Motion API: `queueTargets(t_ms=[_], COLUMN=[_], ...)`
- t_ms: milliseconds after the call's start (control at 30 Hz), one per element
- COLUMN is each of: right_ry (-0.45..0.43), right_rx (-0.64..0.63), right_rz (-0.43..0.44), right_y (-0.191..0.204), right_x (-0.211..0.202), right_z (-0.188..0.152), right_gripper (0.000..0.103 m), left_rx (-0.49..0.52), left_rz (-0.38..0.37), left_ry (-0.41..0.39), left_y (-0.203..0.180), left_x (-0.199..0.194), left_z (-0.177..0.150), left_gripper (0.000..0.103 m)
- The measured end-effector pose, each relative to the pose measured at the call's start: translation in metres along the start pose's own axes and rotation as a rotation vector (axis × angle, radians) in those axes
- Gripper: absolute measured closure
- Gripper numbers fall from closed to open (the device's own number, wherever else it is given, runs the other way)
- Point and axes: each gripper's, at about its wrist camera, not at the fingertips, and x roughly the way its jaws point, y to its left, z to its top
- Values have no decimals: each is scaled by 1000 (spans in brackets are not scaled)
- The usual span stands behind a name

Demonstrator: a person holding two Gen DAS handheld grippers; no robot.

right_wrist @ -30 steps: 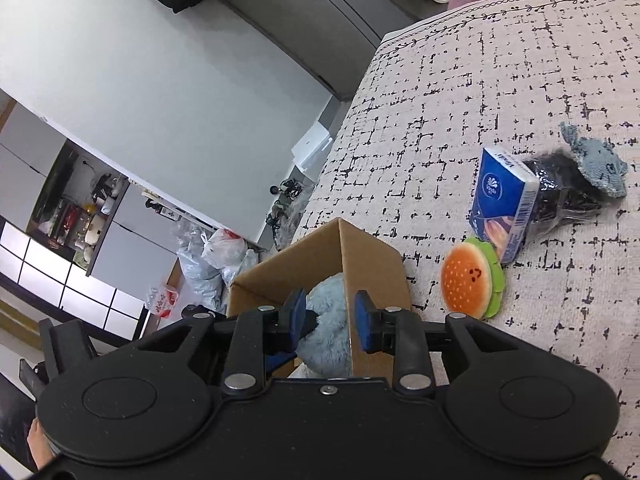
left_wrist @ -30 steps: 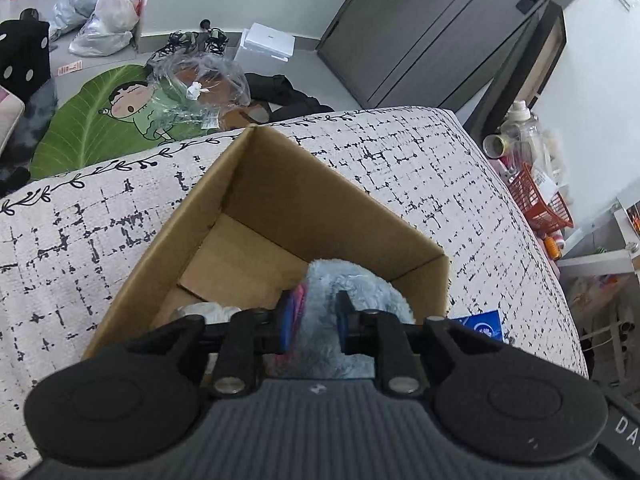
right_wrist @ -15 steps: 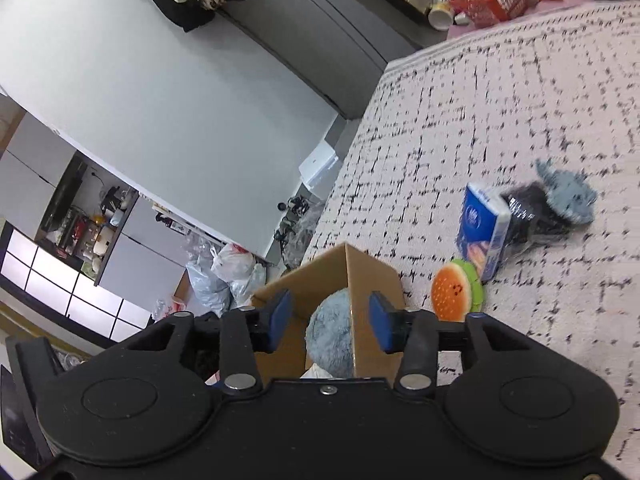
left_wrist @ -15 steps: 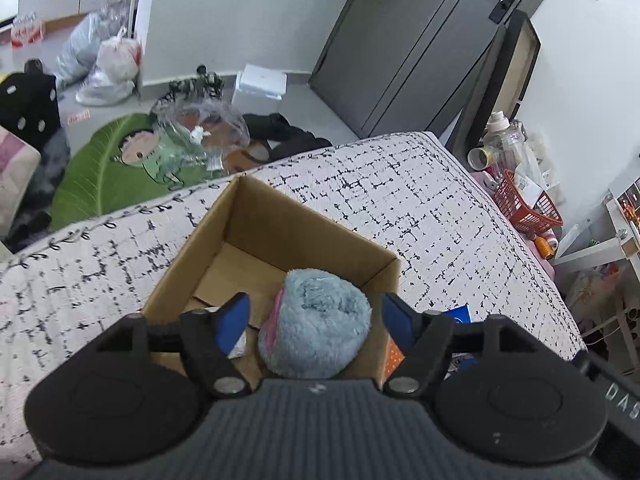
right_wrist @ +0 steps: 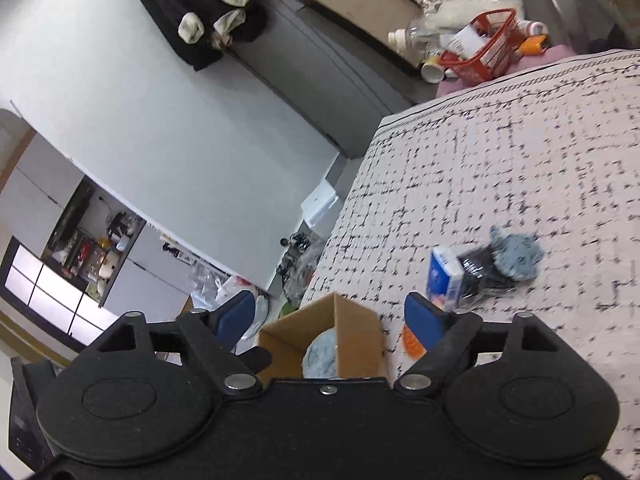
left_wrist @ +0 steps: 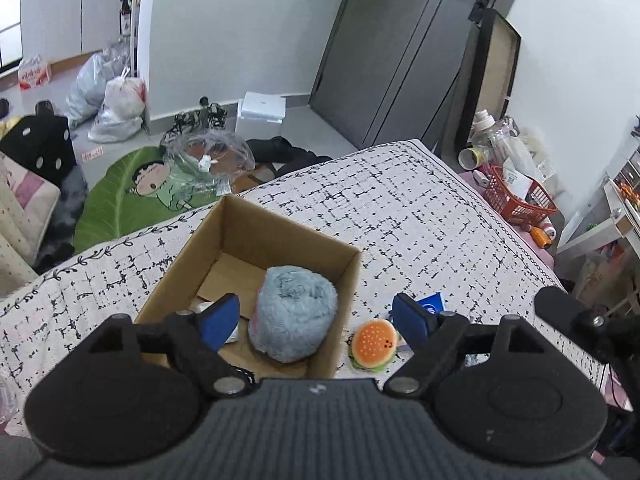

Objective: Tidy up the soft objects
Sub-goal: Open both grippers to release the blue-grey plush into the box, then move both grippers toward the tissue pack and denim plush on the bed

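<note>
walls: pale grey wall (left_wrist: 224, 28) standing behind | door: dark grey door (left_wrist: 384, 52) sitting shut | floor: grey floor (left_wrist: 304, 128) carrying plastic bags (left_wrist: 116, 104), a white box (left_wrist: 262, 110) and a green leaf mat (left_wrist: 120, 196) | bed: white black-flecked cover (left_wrist: 400, 208) lying across it | right: red basket (left_wrist: 516, 200) sitting amid bottles

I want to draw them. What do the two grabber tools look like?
Both look alike: the left gripper and the right gripper are matte black, with two round discs, silver screws, angled black arms and blue fingertip pads. The left body is ribbed.
</note>
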Motion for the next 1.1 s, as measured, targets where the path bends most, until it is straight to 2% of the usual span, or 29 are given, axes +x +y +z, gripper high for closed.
queueTargets(t_ms=[133,200,500,600,767,1100], right_ry=[-14,-33,-8,12,25,-11], right_rx=[-36,-65,-118,-121,-132,-142], right_rz=[-43,-44,-59,-82,-112,-190], right_y=[-8,-10,-23,-30,-40,-64], right_x=[-14,-21,-42,-45,-50,-63], right_z=[9,12,26,33,40,62], right_gripper=[15,8,5,0,0,0], left_rx=[27,40,87,104,141,205], left_rz=[8,12,33,37,46,59], left_ry=[-17,-23,-37,-35,-35,-19], left_y=[-18,-26,-59,-70,-87,-109], left_x=[-9,-12,-22,-24,-26,-31], left_z=[-3,-5,-12,-15,-19,-19], left_gripper=[21,21,21,20,20,20])
